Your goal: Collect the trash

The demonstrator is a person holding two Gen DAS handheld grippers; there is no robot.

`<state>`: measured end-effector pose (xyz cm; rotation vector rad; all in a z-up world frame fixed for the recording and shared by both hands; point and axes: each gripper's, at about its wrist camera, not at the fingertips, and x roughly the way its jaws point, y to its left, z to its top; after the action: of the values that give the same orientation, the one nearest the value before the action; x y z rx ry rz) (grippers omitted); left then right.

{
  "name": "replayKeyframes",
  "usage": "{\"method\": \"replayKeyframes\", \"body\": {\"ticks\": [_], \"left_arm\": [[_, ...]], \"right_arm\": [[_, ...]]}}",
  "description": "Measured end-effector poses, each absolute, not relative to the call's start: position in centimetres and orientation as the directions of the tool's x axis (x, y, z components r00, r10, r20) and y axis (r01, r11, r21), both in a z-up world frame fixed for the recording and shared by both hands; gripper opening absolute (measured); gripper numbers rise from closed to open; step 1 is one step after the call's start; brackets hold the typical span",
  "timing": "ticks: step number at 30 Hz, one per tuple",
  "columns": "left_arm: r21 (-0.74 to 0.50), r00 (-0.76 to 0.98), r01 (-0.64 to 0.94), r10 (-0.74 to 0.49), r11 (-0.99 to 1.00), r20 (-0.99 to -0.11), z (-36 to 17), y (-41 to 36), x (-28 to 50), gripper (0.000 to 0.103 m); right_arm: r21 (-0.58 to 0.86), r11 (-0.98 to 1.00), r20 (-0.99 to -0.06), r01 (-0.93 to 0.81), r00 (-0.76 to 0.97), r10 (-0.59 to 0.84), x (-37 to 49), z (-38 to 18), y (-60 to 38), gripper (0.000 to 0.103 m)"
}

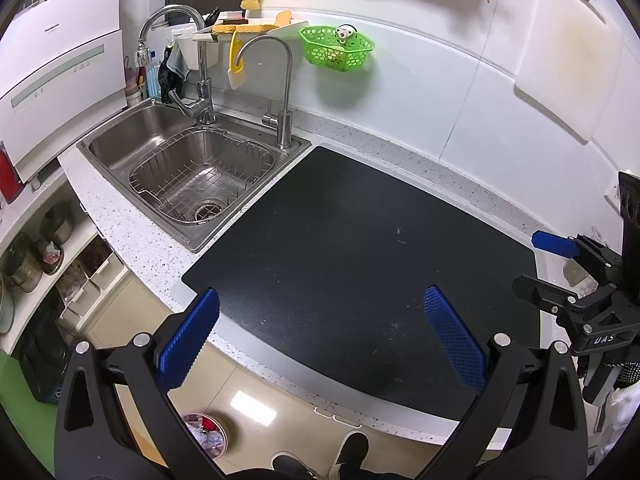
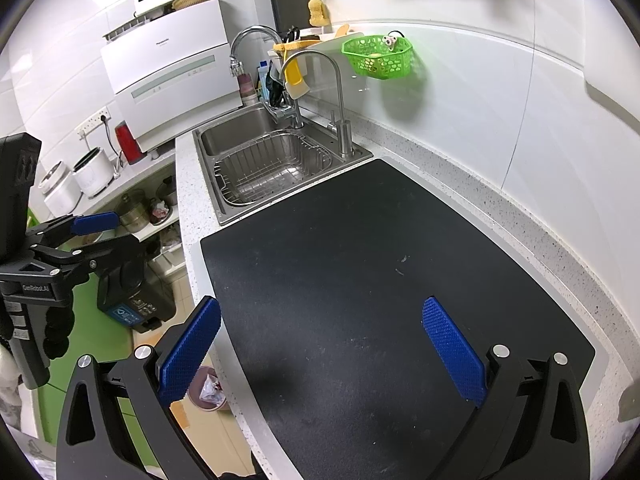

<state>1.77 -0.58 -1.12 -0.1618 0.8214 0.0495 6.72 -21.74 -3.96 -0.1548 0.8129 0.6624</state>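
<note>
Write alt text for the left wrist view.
Left tongs hang open and empty over a bare black mat on a speckled kitchen counter. A steel sink sits left; a bin of trash stands on the floor below.

This is a home kitchen. A steel sink (image 1: 168,148) with a wire basket (image 1: 200,184) and two taps sits in a speckled stone counter (image 1: 132,236). A white countertop dishwasher (image 2: 168,68) stands beside it. Sponges, a green basket (image 1: 336,48) and a white cutting board (image 1: 568,64) hang on the wall; pots (image 1: 24,264) stand on low shelves.
</note>
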Motion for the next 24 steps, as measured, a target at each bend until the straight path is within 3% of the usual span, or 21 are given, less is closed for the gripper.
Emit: {"method": "replayKeyframes", "body": {"ticks": [24], "left_arm": [[-0.119,0.688,-0.098,-0.02,0.988,-0.726,-1.08,-0.63,1.46,0.1]], "right_arm": [[0.118,0.79,-0.718,-0.602,0.497,0.486,6.53,-4.13,-21.79,0.097]]}}
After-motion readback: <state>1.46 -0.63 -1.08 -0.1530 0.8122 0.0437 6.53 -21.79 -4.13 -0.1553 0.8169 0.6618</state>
